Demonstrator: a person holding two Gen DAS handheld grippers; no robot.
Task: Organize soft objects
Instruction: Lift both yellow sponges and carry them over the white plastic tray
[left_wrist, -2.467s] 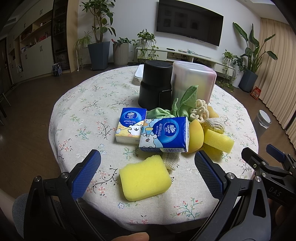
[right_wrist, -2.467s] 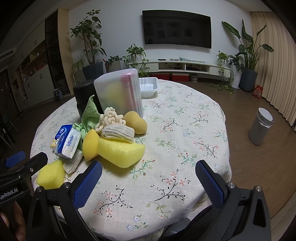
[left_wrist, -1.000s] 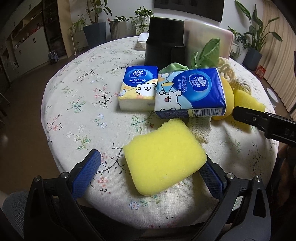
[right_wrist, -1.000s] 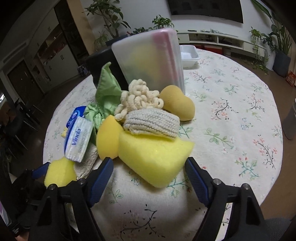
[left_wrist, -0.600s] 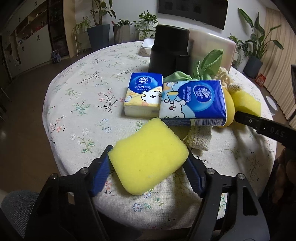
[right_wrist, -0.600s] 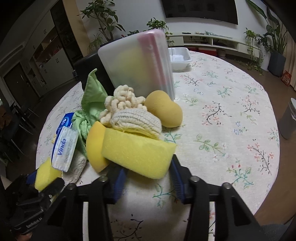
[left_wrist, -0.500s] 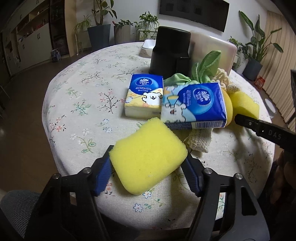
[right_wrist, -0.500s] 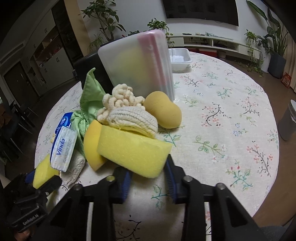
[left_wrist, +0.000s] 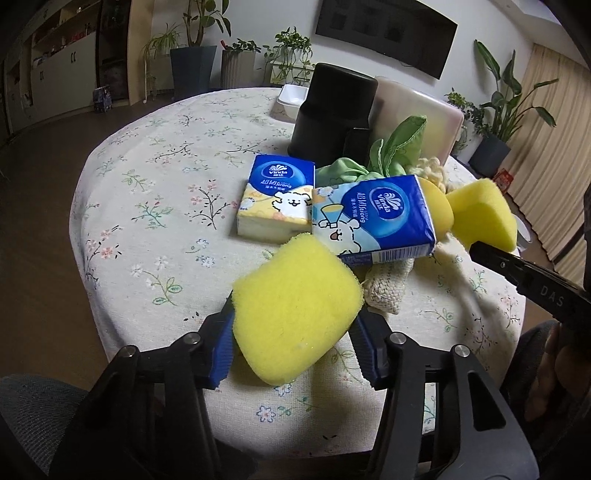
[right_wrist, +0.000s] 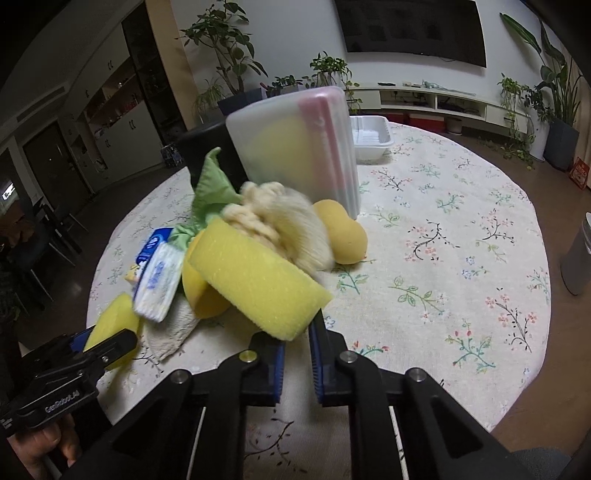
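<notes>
Here the left gripper (left_wrist: 295, 345) clamps a rounded yellow sponge (left_wrist: 297, 308) above the tabletop's (left_wrist: 155, 192) near edge. The right gripper (right_wrist: 296, 360) pinches a long yellow sponge (right_wrist: 258, 280), with a cream knit cloth (right_wrist: 295, 229) blurred on top.

Dim indoor light, fisheye-warped edges, motion blur mid-frame.

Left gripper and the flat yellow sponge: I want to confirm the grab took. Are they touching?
Touching. The left wrist view shows the left gripper with both blue jaws pressed against opposite sides of the flat yellow sponge, which is lifted off the table.

Both wrist views close, low, sharing the table (left_wrist: 147, 177) pile.
</notes>
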